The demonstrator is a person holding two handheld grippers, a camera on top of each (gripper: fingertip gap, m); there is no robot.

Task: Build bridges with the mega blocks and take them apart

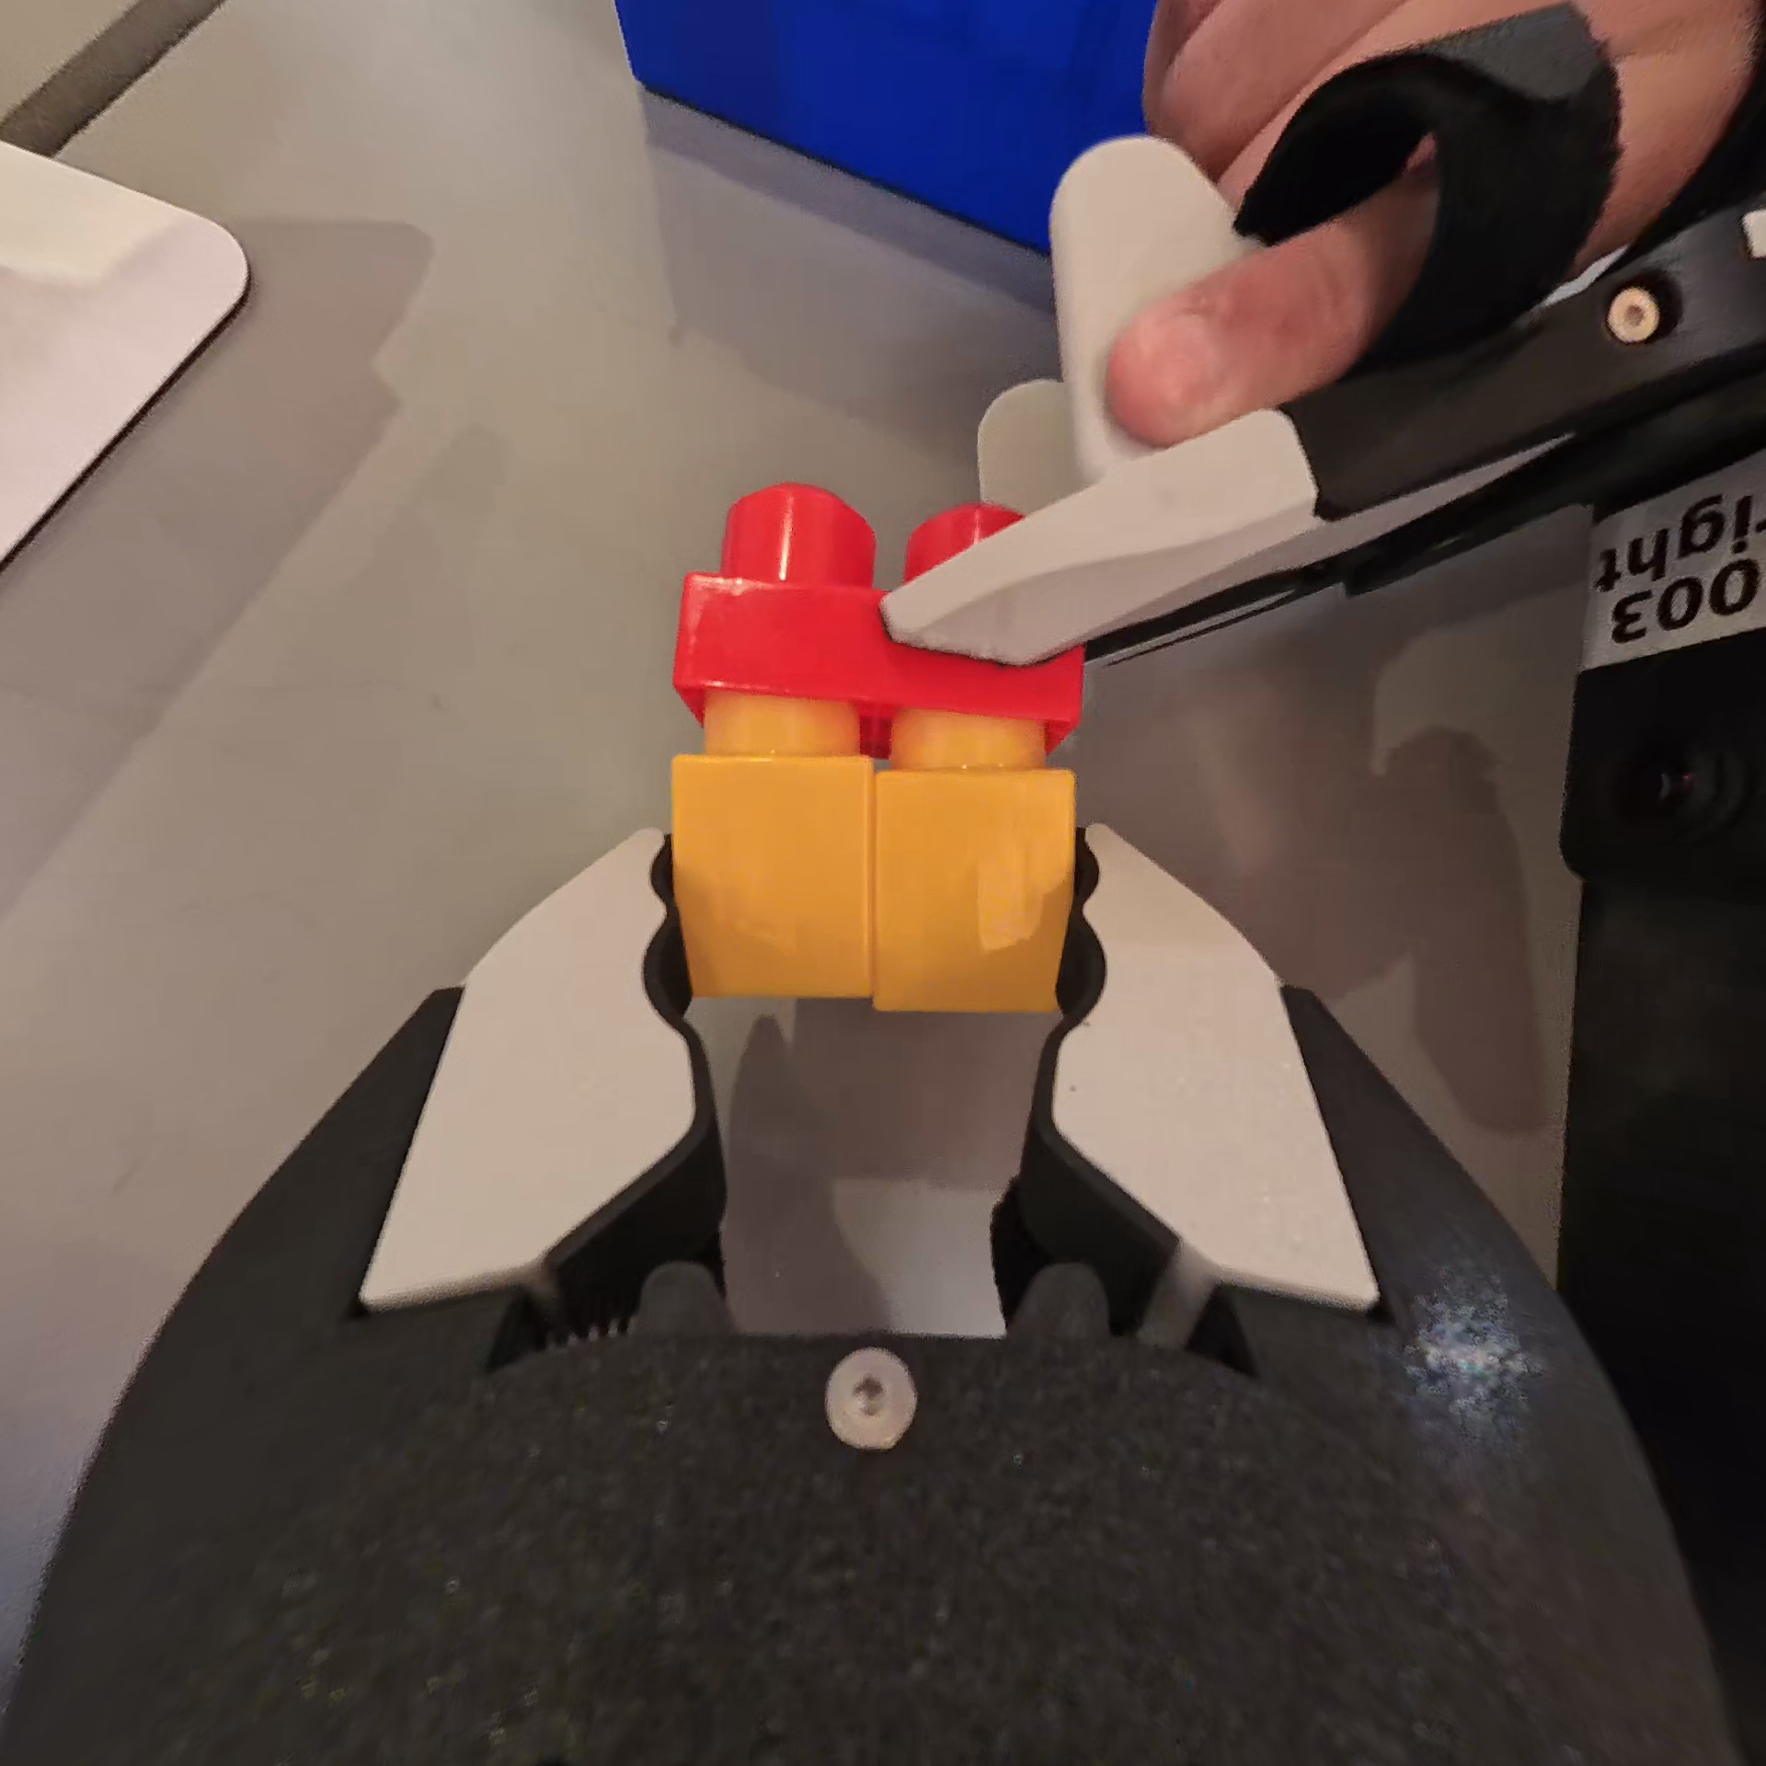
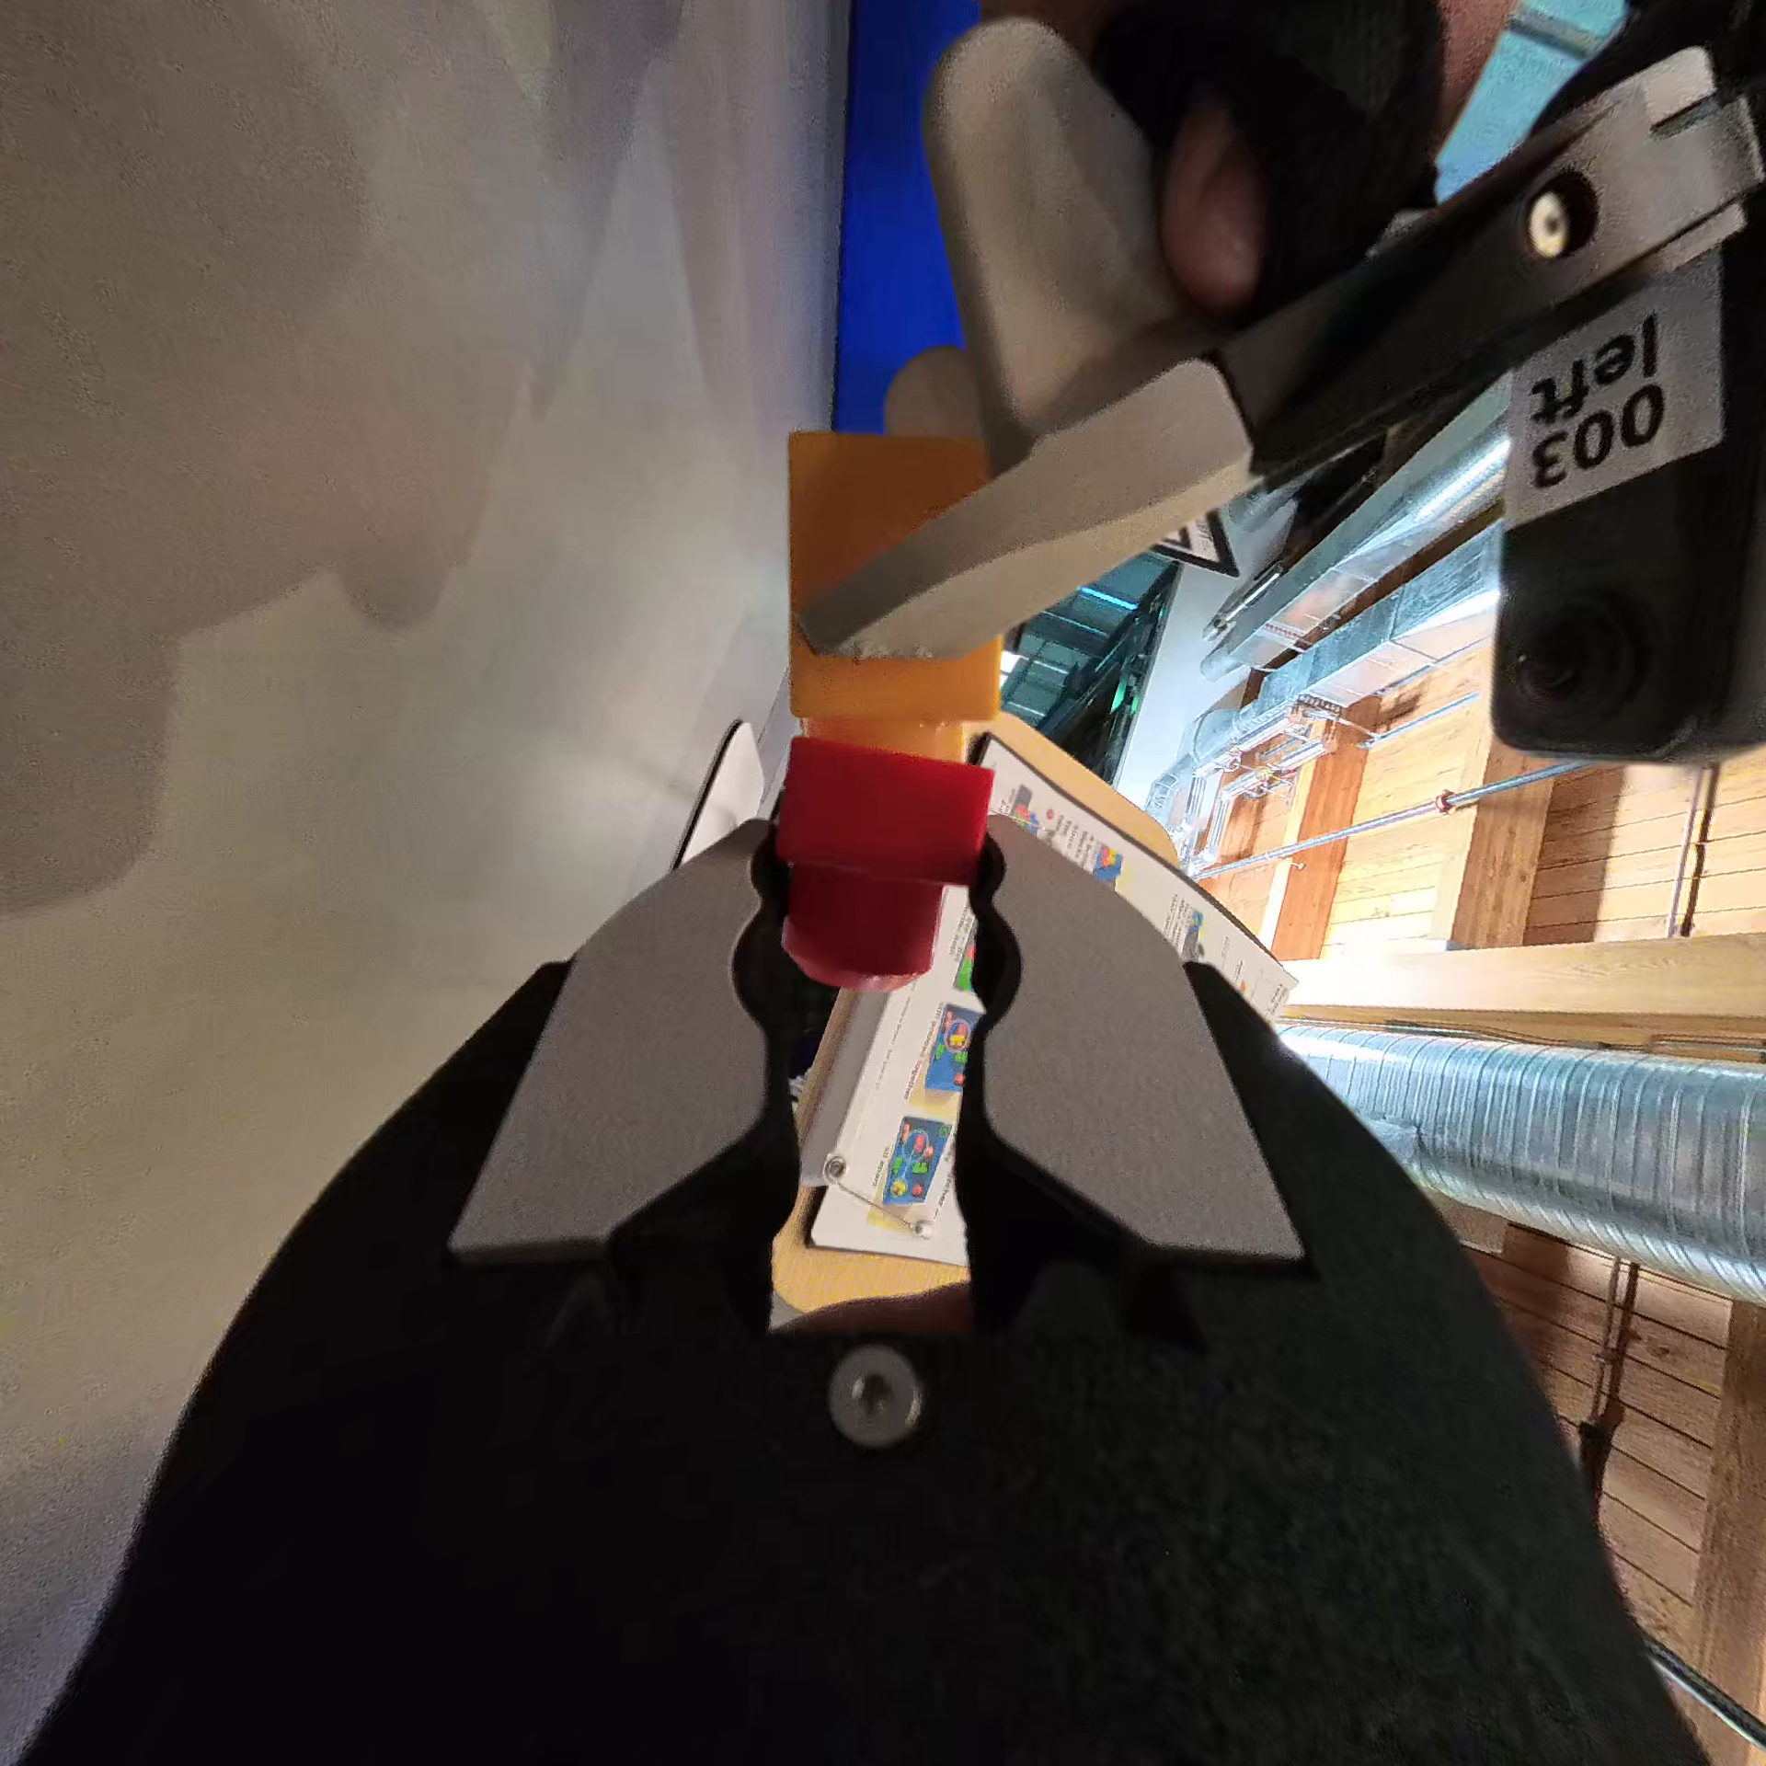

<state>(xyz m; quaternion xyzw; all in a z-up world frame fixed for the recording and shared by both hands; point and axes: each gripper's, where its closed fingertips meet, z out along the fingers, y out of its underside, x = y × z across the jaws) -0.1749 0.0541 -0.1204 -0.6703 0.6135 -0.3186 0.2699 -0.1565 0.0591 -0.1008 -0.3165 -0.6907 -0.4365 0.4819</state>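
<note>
Left tool (image 1: 874, 917) pinches two yellow blocks (image 1: 870, 879) side by side above surface (image 1: 382, 669); right tool (image 2: 874, 860) pinches red block (image 2: 884, 812) half-seated on their studs. Advice: pull straight along studs, no twisting.

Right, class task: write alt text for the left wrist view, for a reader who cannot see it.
The left hand-held gripper clamps two yellow blocks side by side, while the right hand-held gripper grips the red block capping their studs. The red block sits tilted, partly lifted. Behind is a grey table and a blue bin.
</note>
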